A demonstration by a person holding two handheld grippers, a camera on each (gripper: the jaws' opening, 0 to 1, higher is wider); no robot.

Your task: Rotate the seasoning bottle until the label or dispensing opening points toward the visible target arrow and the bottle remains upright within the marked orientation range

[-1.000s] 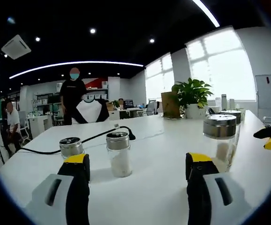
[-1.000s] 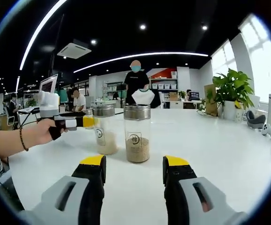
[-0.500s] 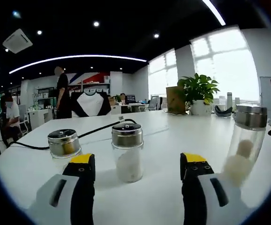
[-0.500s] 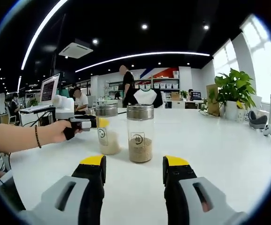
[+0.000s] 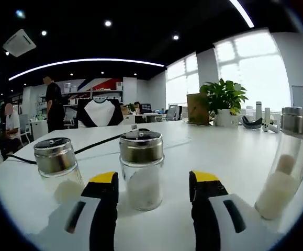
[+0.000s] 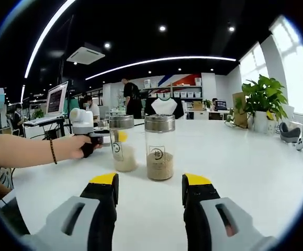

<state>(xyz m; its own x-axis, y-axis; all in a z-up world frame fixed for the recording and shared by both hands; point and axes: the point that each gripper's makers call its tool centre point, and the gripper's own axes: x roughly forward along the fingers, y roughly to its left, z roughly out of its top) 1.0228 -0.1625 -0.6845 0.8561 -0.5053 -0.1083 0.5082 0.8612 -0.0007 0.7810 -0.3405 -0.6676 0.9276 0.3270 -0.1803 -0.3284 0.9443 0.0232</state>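
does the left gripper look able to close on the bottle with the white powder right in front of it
Probably yes. The left gripper is open, the white-powder bottle stands upright between its jaw tips, and nothing sits between them. The short jar and the tall bottle stand off to the sides.

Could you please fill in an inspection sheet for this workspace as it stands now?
Surface: white table, bare in front of both claws.
Job's things: three upright steel-capped bottles in the left gripper view: white-filled bottle between the jaws, short bottle, tall bottle. In the right gripper view: brown-filled bottle ahead, pale-filled bottle beside it. No arrow seen.
Clutter: small items by the window, too small to tell.
Grippers: left claw open, astride the white-filled bottle; right claw open, short of the brown-filled bottle.
Cables: black cable across the table.
Surroundings: office; plant, monitor, people behind.
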